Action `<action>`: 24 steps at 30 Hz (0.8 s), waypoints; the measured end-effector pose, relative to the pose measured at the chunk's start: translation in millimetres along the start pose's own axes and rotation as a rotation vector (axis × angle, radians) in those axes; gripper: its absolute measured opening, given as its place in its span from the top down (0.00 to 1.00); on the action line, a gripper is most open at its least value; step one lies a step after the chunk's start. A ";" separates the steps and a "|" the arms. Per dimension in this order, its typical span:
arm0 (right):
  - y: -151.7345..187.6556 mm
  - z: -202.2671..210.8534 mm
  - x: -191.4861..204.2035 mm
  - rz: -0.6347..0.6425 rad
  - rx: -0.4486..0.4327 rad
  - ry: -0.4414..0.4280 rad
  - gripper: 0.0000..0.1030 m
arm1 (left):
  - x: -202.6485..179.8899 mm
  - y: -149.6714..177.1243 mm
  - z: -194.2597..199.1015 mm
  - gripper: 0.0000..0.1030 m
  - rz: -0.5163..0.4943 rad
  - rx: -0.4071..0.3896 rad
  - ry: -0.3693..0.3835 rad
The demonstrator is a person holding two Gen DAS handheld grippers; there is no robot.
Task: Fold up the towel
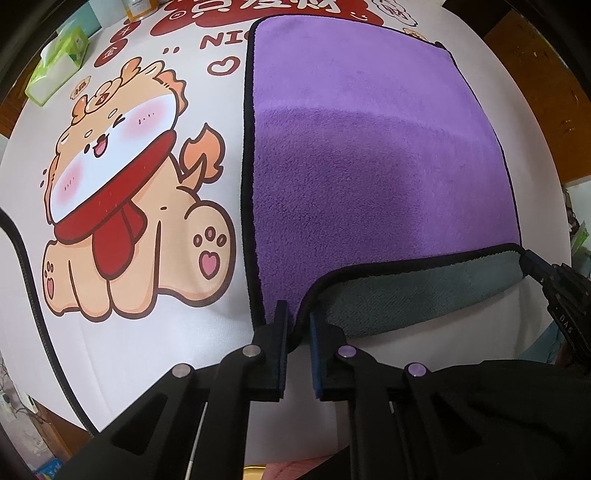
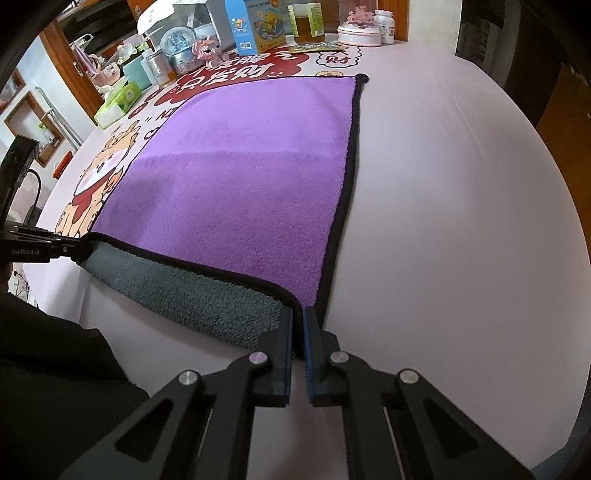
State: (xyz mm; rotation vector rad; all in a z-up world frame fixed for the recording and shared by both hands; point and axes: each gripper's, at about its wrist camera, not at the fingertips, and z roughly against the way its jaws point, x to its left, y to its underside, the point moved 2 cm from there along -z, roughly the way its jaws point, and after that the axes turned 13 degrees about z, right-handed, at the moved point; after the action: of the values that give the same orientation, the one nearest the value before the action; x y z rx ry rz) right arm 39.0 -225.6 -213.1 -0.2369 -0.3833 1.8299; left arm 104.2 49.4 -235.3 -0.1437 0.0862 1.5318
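A purple towel [image 1: 369, 147] with black trim and a grey underside lies spread on the white table mat; it also shows in the right wrist view [image 2: 240, 177]. Its near edge is lifted, showing the grey underside [image 1: 406, 291] [image 2: 192, 291]. My left gripper [image 1: 297, 325] is shut on the towel's near left corner. My right gripper [image 2: 299, 321] is shut on the near right corner. The right gripper also shows at the right of the left wrist view [image 1: 532, 262], and the left gripper at the left of the right wrist view [image 2: 79, 247].
The mat carries a cartoon dog print [image 1: 129, 192] left of the towel. A green tissue box [image 1: 59, 62] [image 2: 118, 101] stands at the far left. Bottles, jars and a blue carton [image 2: 255, 26] line the far edge. Bare mat [image 2: 443, 221] lies right of the towel.
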 end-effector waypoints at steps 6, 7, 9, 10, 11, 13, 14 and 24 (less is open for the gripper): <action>-3.6 6.1 2.6 0.009 -0.015 0.000 0.96 | -6.9 -3.7 6.6 0.93 -0.016 -0.001 -0.003; -4.9 7.7 3.0 0.010 -0.019 -0.002 0.96 | -6.7 -4.1 8.5 0.93 -0.017 0.006 -0.001; -7.4 11.7 3.5 0.016 -0.027 -0.004 0.96 | -8.1 -5.9 11.9 0.93 -0.022 0.004 0.001; -8.4 13.8 3.7 0.019 -0.032 -0.004 0.96 | -8.8 -7.8 13.8 0.93 -0.023 0.004 0.001; -10.1 16.5 3.7 0.024 -0.039 -0.006 0.96 | -9.3 -9.9 16.1 0.93 -0.023 0.005 0.002; -13.7 21.4 3.2 0.029 -0.052 -0.003 0.96 | -9.7 -13.0 21.3 0.93 -0.025 0.002 0.005; -14.8 23.7 3.1 0.029 -0.056 -0.002 0.96 | -9.9 -15.3 25.0 0.93 -0.029 0.000 0.006; -47.1 54.3 -2.4 0.052 -0.137 0.009 0.96 | -15.3 -47.6 75.8 0.93 -0.068 -0.054 0.009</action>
State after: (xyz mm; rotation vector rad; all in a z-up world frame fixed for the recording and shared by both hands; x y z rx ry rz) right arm 62.4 -223.4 -145.2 -0.3524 -0.5005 1.8548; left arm 148.6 43.9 -156.3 -0.1944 0.0464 1.4663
